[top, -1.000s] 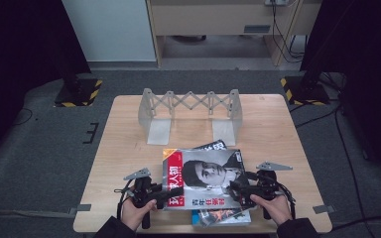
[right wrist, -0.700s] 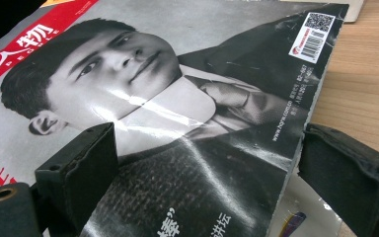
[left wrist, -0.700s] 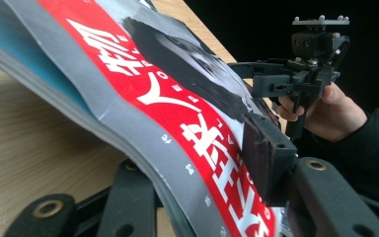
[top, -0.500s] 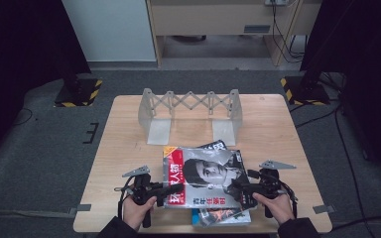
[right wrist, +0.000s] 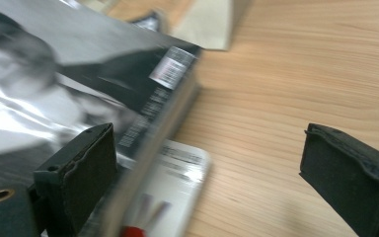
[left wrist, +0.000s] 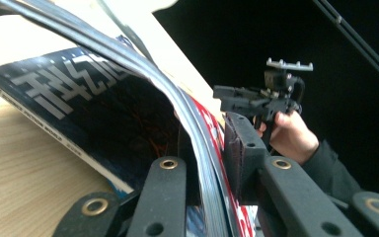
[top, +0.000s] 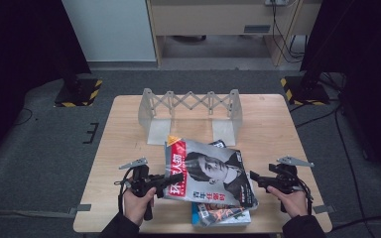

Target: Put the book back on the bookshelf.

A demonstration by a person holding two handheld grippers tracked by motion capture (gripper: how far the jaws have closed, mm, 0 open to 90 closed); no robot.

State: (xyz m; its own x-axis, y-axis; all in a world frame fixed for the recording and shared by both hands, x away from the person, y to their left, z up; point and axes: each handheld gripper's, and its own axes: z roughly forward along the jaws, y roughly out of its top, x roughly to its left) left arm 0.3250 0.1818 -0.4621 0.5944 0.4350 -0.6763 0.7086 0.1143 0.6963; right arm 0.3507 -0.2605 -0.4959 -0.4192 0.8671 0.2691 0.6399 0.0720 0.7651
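High view, landmark: the top magazine [top: 211, 173], a glossy one with a portrait cover, lies near the front edge of the table [top: 129, 134]; all places below are given from it.
Left gripper [top: 171, 179]: at the left edge of the magazine, by the red spine strip; its jaws have just been closing and now pinch the bent cover and pages, as the left gripper view shows [left wrist: 202, 163].
Magazine, position: the left side looks lifted off the stack; the long axis runs from the front of the table toward the back, a little tilted.
Lower magazines [top: 221, 215]: under it, one sticking out toward the person; one dark cover shows in the left gripper view [left wrist: 79, 103].
Rack [top: 191, 106]: grey folding stand behind the magazine, well apart.
Right gripper [top: 254, 177]: just beside the right edge, jaws wide with nothing held; the edge stands by one pad [right wrist: 86, 168] and bare wood lies between.
Nearer hand: the left already holds; the right is near the opposite edge.
Open room: free wood to the right and behind; the front edge of the table is close.
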